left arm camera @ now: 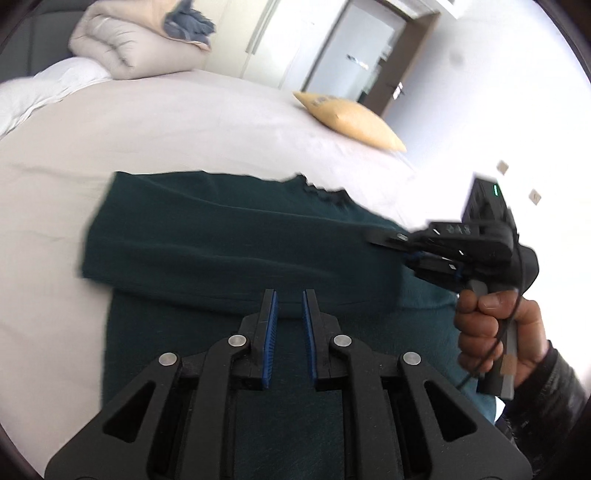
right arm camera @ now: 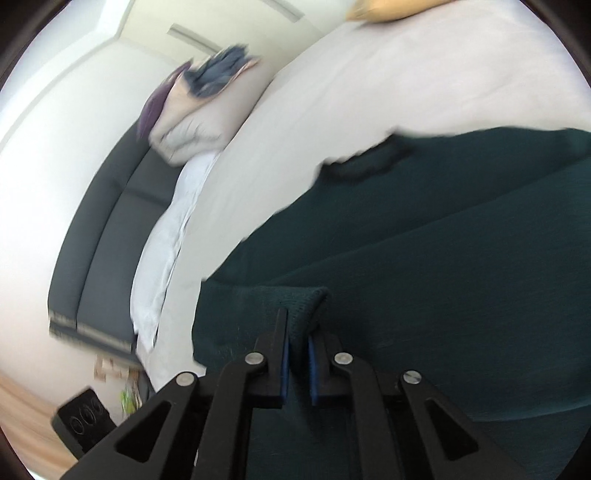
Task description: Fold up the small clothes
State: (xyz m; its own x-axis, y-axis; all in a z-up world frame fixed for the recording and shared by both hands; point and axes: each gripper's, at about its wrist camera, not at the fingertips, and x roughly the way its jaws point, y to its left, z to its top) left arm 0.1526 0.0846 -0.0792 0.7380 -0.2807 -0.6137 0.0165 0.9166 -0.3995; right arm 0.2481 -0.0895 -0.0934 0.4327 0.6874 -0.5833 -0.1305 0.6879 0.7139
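A dark green knit sweater (left arm camera: 229,236) lies on the pale bed sheet (left arm camera: 184,122), with one part folded across its body. My left gripper (left arm camera: 290,299) hovers just above the sweater's near part, jaws slightly apart and empty. My right gripper (left arm camera: 391,240) shows at the right in the left wrist view, held by a hand, reaching onto the sweater's right side. In the right wrist view the right gripper (right arm camera: 297,325) is shut on a fold of the sweater (right arm camera: 443,258) near a ribbed cuff.
A folded beige duvet (left arm camera: 133,44) with a blue-grey garment (left arm camera: 188,24) on it sits at the bed's far end. A yellow pillow (left arm camera: 351,118) lies at the far right edge. A dark sofa (right arm camera: 107,229) stands beside the bed.
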